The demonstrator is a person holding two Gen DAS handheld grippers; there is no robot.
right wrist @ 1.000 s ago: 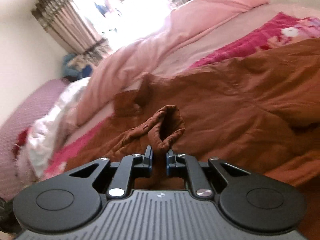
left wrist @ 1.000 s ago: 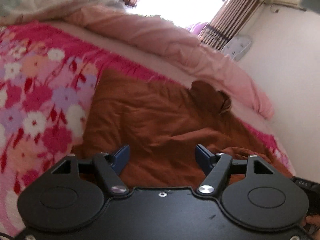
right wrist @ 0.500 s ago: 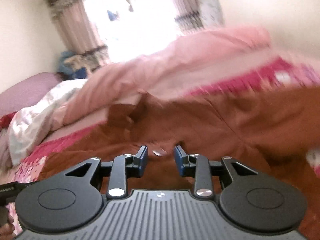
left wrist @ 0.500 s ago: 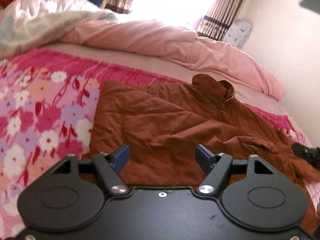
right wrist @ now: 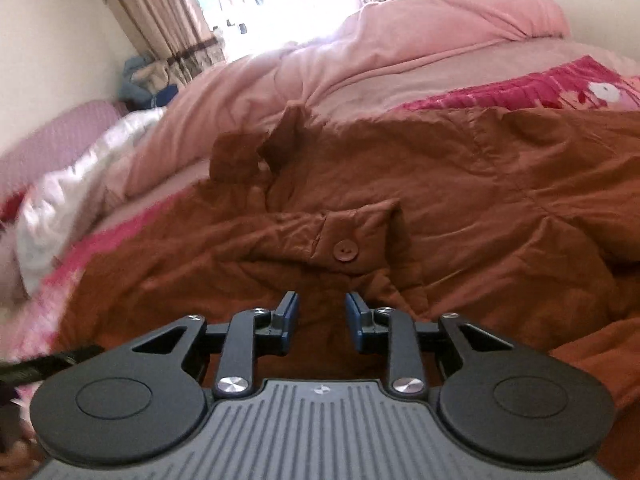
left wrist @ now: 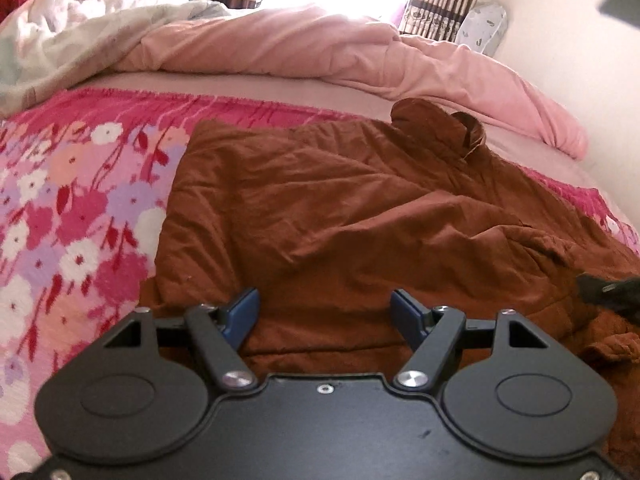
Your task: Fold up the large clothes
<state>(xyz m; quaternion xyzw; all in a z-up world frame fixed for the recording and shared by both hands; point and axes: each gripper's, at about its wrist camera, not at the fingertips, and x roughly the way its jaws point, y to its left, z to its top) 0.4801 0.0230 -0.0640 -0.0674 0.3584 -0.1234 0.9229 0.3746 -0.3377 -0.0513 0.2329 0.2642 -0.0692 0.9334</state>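
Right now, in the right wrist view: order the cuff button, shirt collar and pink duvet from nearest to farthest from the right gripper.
From the right gripper:
1. Cuff button, just ahead of the fingers, slightly right.
2. Shirt collar, farther ahead, left of centre.
3. Pink duvet, bunched along the bed's far side.

Below the jaws lies the brown shirt [left wrist: 320,216], a matt, creased woven cloth with one smooth plastic-looking button [right wrist: 345,251]. Left of the left jaws, the floral blanket [left wrist: 72,216] looks knitted, rough. Beyond, the pink quilt [left wrist: 320,52] looks soft and matt.
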